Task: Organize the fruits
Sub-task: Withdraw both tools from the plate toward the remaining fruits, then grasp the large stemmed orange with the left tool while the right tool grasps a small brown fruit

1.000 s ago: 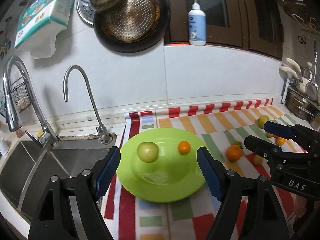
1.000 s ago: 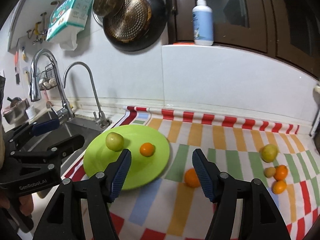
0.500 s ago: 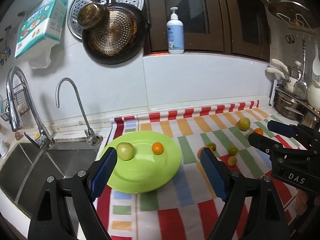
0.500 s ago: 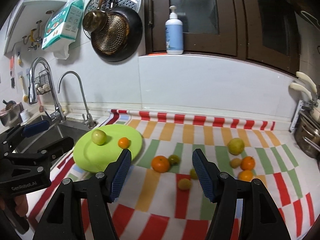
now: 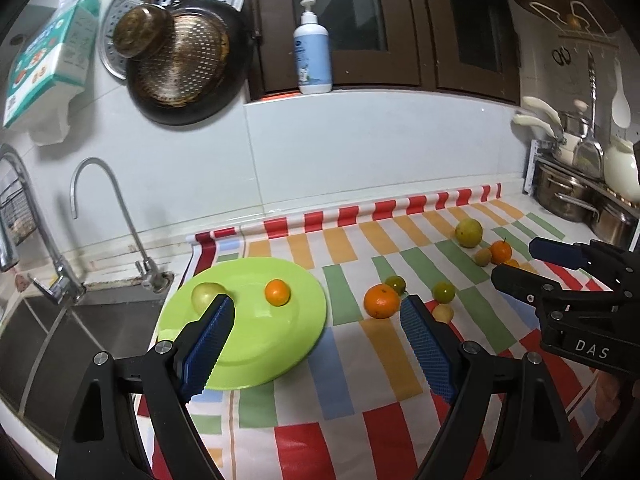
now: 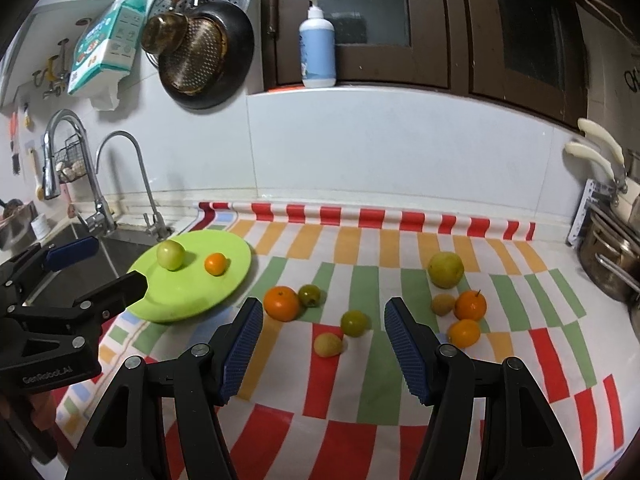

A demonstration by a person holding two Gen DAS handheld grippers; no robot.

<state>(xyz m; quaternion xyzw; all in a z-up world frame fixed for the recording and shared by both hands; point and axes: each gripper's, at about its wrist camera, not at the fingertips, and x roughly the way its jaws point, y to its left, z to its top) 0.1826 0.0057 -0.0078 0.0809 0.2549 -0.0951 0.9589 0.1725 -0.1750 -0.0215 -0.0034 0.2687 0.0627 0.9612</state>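
Note:
A lime-green plate (image 5: 256,344) (image 6: 188,300) lies on the striped cloth beside the sink and holds a green apple (image 6: 170,255) (image 5: 203,294) and a small orange (image 6: 215,264) (image 5: 277,292). Right of the plate lie a larger orange (image 6: 281,303) (image 5: 381,301), two small green fruits (image 6: 310,295) (image 6: 354,323) and a yellowish one (image 6: 328,345). Farther right sit a big green fruit (image 6: 445,269), two oranges (image 6: 470,305) (image 6: 464,333) and a pale fruit (image 6: 443,304). My left gripper (image 5: 318,312) hangs open over the plate's near edge, holding nothing. My right gripper (image 6: 324,316) is open, empty, above the middle fruits.
A steel sink (image 5: 48,344) with two taps (image 5: 132,232) lies left of the plate. Pans (image 5: 180,64) hang on the tiled wall, and a soap bottle (image 5: 312,52) stands on the ledge. Steel pots (image 6: 608,264) crowd the right end of the counter.
Both grippers have drawn back from the plate, so more of the cloth and the loose fruits show. The left jaws stand a little wider than a second ago. No fruit has moved.

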